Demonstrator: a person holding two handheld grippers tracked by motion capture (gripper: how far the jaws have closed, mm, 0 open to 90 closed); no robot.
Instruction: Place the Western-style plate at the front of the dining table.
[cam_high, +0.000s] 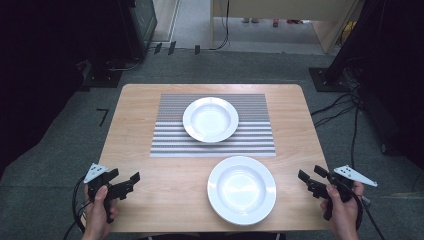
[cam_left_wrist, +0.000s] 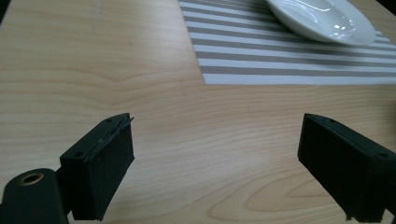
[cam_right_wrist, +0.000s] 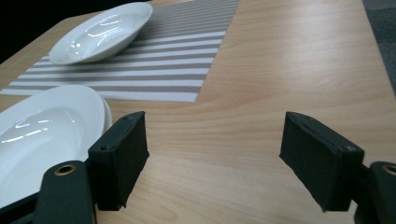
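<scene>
Wooden table (cam_high: 150, 200) is flanked by left gripper (cam_high: 134, 180) and right gripper (cam_high: 306, 178), jaws held apart, empty; near plate (cam_high: 242, 190) is set between them.

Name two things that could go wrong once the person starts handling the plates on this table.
1. The near plate lies on bare wood close to the table edge; a push from the right gripper, open beside it, could slide it off.
2. The far plate sits on a striped mat; dragging it might bunch or shift the mat.
3. Both rims look smooth and glossy, so the jaws may slip.
</scene>
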